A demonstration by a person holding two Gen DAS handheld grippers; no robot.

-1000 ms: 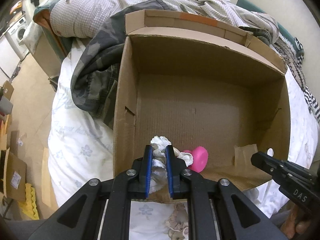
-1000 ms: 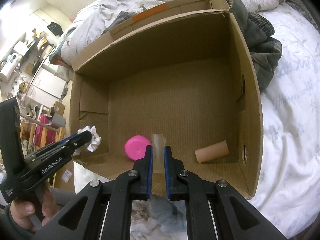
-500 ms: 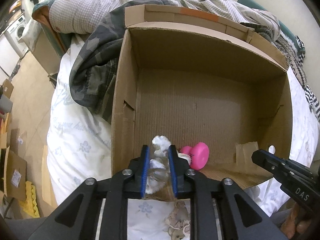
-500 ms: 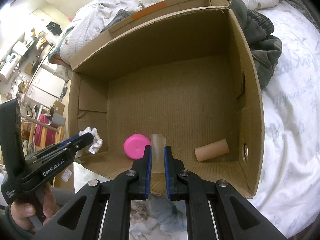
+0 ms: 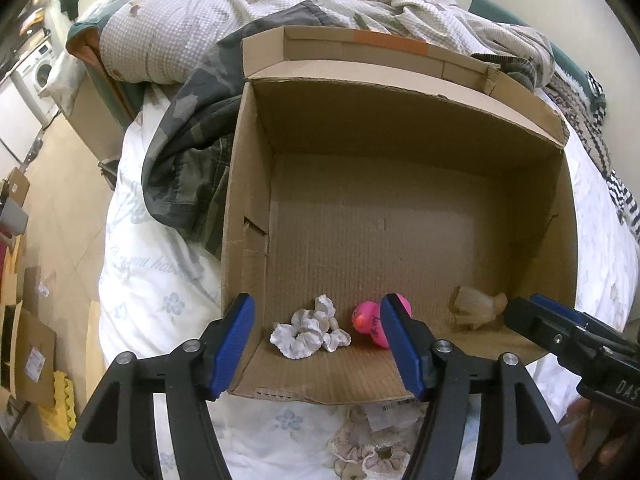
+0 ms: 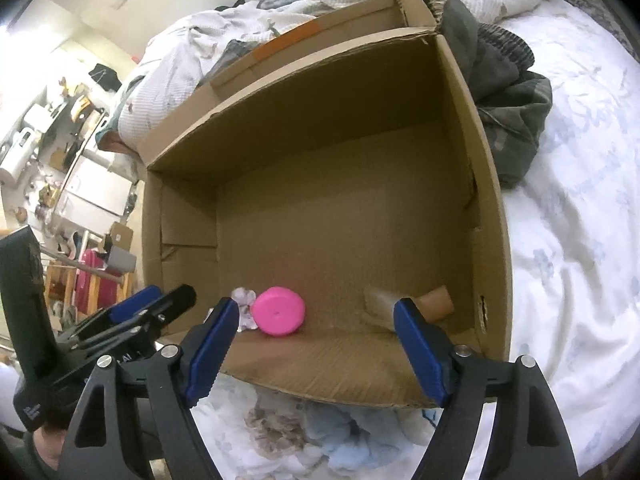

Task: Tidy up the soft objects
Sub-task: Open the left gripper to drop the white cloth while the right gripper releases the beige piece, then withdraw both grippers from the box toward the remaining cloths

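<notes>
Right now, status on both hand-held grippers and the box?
Left hand-held gripper open, right hand-held gripper open. White scrunchie, pink duck, translucent piece inside cardboard box. Nothing blocking.

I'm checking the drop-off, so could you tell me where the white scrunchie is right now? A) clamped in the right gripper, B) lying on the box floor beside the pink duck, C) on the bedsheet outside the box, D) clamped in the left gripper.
B: the white scrunchie lies loose on the cardboard box floor beside the pink duck, and the left gripper is wide open around nothing.
</notes>
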